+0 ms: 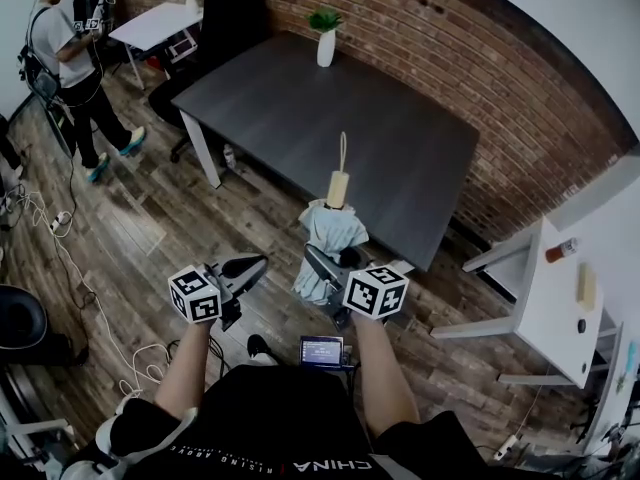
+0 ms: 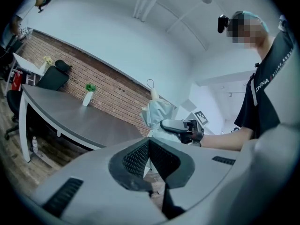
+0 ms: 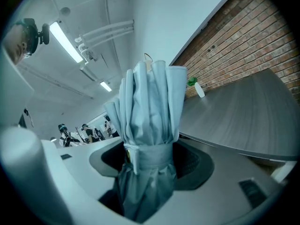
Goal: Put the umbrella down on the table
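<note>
A folded light-blue umbrella [image 1: 333, 230] with a wooden handle [image 1: 338, 188] and a cord loop stands upright, off the floor, just short of the near corner of the dark grey table [image 1: 380, 138]. My right gripper [image 1: 325, 264] is shut on its strapped middle, and in the right gripper view the umbrella [image 3: 152, 125] fills the space between the jaws of that gripper [image 3: 150, 159]. My left gripper [image 1: 240, 268] hangs to the umbrella's left, apart from it. In the left gripper view that gripper [image 2: 149, 146] has its pads together with nothing between them, and the umbrella [image 2: 159, 114] shows beyond.
A white vase with a green plant [image 1: 326, 38] stands at the table's far end against the brick wall [image 1: 450, 38]. A black office chair [image 1: 225, 18] and a white table [image 1: 160, 23] lie beyond. A person [image 1: 75, 58] stands far left. Another white table [image 1: 560, 298] is at the right; cables [image 1: 60, 218] cross the wood floor.
</note>
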Demonstrator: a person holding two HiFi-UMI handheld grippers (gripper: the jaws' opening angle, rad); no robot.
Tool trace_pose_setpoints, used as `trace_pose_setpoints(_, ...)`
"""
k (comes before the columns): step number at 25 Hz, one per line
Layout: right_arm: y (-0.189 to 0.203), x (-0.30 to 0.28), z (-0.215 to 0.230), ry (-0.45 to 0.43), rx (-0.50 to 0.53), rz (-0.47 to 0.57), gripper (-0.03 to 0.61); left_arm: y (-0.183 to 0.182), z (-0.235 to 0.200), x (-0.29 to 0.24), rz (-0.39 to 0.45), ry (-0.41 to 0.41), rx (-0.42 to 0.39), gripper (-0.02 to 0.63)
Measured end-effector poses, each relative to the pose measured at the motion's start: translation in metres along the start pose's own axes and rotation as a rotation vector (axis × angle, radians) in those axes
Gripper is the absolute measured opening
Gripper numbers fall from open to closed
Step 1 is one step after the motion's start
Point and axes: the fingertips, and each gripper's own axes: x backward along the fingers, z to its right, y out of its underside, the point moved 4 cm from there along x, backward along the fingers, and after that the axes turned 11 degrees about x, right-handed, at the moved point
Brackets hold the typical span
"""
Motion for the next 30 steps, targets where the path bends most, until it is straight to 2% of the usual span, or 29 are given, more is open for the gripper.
trace_pose_setpoints(6, -0.009, -0.04, -0.009, 0.029, -0.017, 0.021, 0.291, -0.026, -0.035, 0.02, -0.024, 0.011, -0.011, 0.002)
trace_pose_setpoints(10, -0.013, -0.064, -0.017, 0.048, -0.031, 0.037, 0.291, -0.038, -0.056, 0.036, -0.033, -0.009, -0.033, 0.002)
trace_pose_setpoints(17, -0.011, -0.092, -0.028, 0.051, -0.039, 0.02, 0.291, -0.047, -0.081, 0.056, -0.015, -0.022, 0.005, 0.002)
trace_pose_setpoints(25, -0.008, -0.127, -0.014, 0.031, -0.062, -0.002, 0.291, -0.055, -0.122, 0.072, 0.058, -0.134, 0.038, 0.002)
trace_pose_setpoints(30, -0.016, -0.166, 0.003, 0.006, -0.081, 0.0, 0.291, -0.076, -0.151, 0.077, 0.06, -0.17, 0.038, 0.002)
